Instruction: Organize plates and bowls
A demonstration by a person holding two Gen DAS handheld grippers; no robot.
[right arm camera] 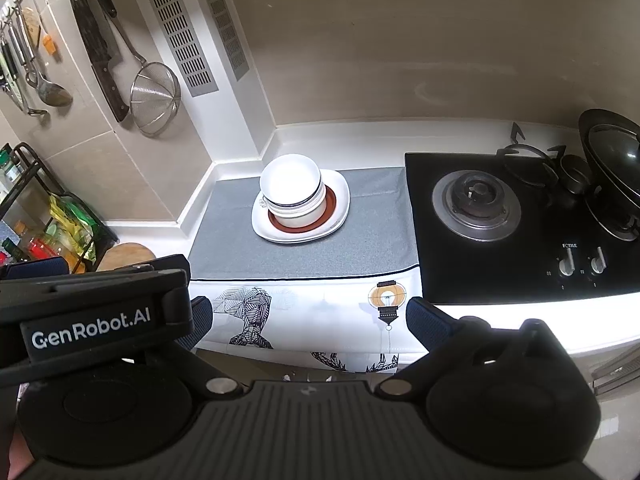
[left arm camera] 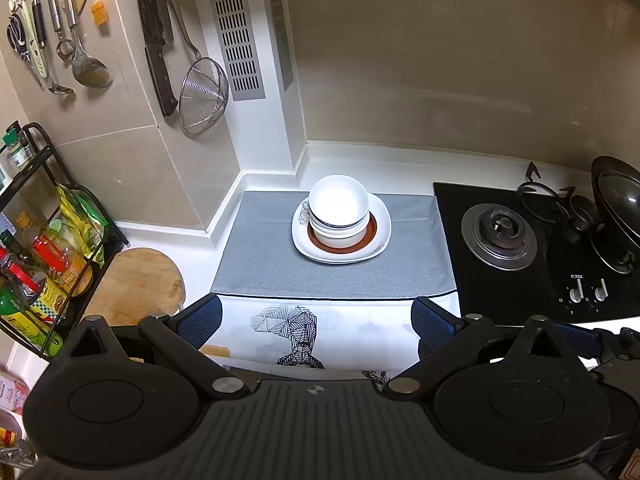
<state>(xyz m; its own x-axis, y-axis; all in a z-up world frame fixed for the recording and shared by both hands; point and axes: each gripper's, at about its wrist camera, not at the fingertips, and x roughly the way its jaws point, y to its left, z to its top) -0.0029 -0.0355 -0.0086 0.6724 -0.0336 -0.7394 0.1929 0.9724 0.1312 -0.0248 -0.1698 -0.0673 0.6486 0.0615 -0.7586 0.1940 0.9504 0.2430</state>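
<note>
Nearest to me, the left gripper is held back from the counter edge with its blue-padded fingers spread wide and nothing between them. The right gripper sits alongside it, likewise spread and empty, and the left tool's black body crosses the lower left of the right wrist view. Both hang over the white cloth printed with black geometric figures that drapes down the front of the counter.

Beyond that lies the flat grey mat, and on it, towards the back wall, stands the whole stack: stacked white bowls with a dark rim line nested on a round plate with a red-brown band, which rests on a white rounded-square plate. To the right of the mat is the black glass gas hob; on the left a round wooden board lies just beside the black wire rack of bottles.

To my eye the stack looks gathered, largest at the bottom, so either the sorting is about finished or it has not begun and the pile is to be taken apart. If a move follows, it calls for reaching forward over the mat and closing on a bowl rim squarely, since the top bowl sits slightly off-centre.
</note>
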